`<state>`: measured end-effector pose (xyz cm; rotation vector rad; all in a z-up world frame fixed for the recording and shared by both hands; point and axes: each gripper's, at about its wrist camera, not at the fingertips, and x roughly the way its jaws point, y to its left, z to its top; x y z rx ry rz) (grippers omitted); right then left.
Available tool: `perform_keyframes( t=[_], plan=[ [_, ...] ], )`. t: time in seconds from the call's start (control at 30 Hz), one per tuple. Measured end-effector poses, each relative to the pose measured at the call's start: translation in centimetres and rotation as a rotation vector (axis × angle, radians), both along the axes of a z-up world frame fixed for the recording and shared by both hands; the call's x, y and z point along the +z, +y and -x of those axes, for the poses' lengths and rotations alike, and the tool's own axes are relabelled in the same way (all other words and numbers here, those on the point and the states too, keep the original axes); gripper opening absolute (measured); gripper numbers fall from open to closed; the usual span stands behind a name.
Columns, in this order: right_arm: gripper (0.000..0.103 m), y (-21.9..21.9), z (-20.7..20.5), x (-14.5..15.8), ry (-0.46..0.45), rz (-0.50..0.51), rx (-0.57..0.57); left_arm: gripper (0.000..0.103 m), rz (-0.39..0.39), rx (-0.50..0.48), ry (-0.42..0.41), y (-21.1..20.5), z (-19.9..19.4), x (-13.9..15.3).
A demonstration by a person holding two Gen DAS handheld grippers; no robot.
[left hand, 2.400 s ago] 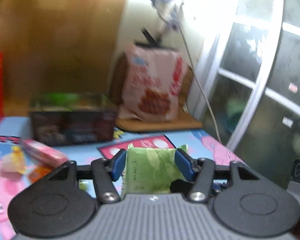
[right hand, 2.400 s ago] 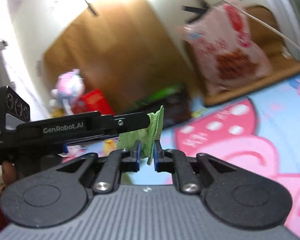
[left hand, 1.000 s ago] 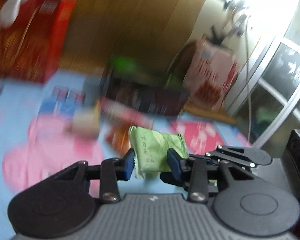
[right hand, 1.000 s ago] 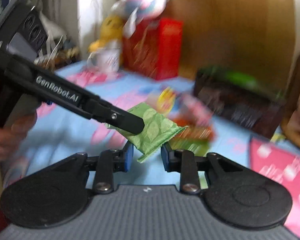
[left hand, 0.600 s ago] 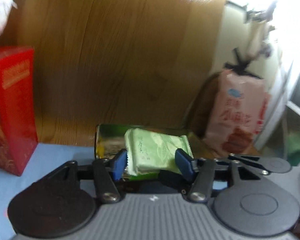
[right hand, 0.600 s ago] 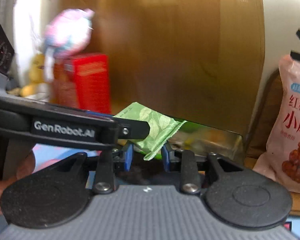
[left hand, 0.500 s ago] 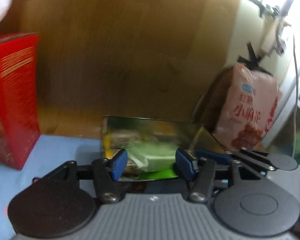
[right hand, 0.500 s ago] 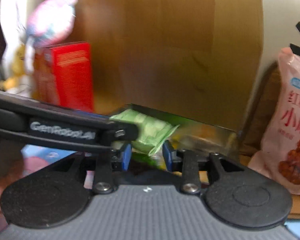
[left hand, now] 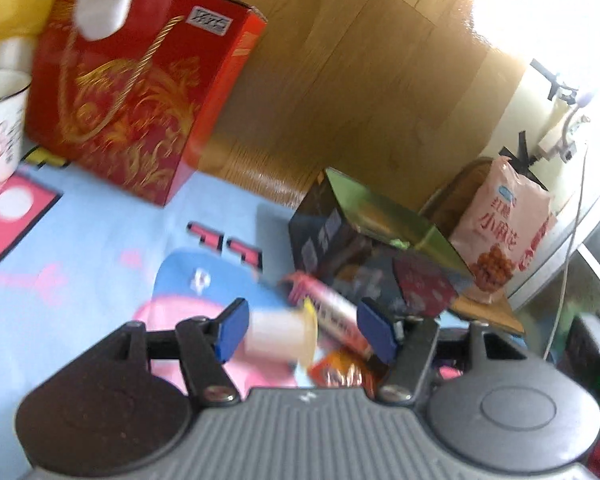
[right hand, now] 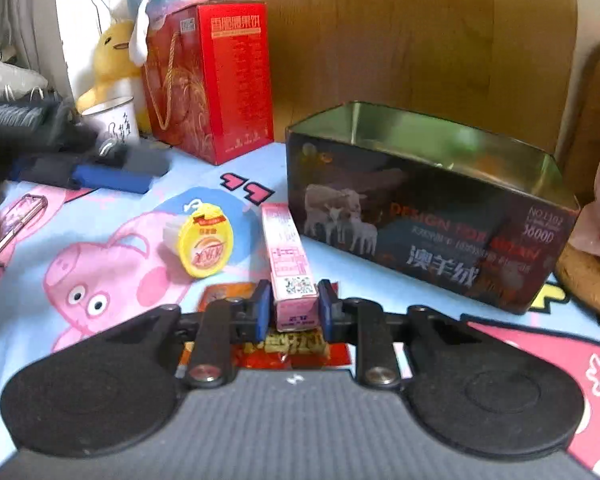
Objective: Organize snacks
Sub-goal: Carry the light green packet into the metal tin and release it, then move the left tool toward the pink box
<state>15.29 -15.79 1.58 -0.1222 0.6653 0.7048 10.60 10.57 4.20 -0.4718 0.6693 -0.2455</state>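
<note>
Left wrist view first: the left gripper [left hand: 302, 330] hangs over the cartoon-print cloth [left hand: 80, 248] on the table, and its blue fingers [left hand: 232, 326] stand well apart, having just been opening. Nothing is pressed between them; beyond the gap, blurred, a small white cup with a yellow lid [left hand: 282, 336] lies on its side on the cloth. Just to its right runs the long pink snack box [left hand: 332, 314], and under that box's near end lies an orange-red packet [left hand: 342, 372]. Behind them sits the dark open tin [left hand: 374, 256], its gold-green inside catching light. A pink snack bag [left hand: 502, 236] leans upright at the far right, and a red gift box [left hand: 136, 100] with gold print stands back left beside a white mug [left hand: 0, 120].

Over to the right wrist view: the right gripper [right hand: 294, 310] is low over the cloth, its fingers [right hand: 260, 310] having just been closing, and the near end of the pink snack box [right hand: 286, 256] sits between them. The pads look close against its sides, though real pressure is hard to confirm. The box lies flat, pointing away, near the tin [right hand: 428, 216] but apart from it. The yellow-lidded cup [right hand: 204, 238] lies just left of the box. The orange-red packet [right hand: 288, 346] peeks out beneath the fingers. At far left, blurred, the left gripper [right hand: 112, 174] comes in above the cloth. A yellow plush duck [right hand: 114, 56] sits behind the mug [right hand: 112, 118].
</note>
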Motion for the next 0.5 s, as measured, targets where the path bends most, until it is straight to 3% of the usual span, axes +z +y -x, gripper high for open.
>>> perform_keyframes(
  t=[0.2, 0.33, 0.4, 0.5],
  plan=[
    [0.025, -3.2, 5.9, 1.8, -0.008, -0.056, 0.080, 0.069, 0.027, -0.018, -0.016, 0.1, 4.5, -0.6],
    [0.025, -4.7, 9.9, 1.0, 0.056, -0.105, 0.221, 0.072, -0.006, -0.061, -0.006, -1.1, 6.3, -1.2],
    [0.025, -4.9, 11.8, 0.6, 0.038, -0.088, 0.286, 0.072, -0.025, -0.093, 0.007, -2.1, 6.8, -1.5],
    [0.030, -5.6, 12.9, -0.3, 0.001, -0.042, 0.229, 0.072, -0.066, -0.118, 0.033, -3.9, 7.2, -2.2]
  ],
)
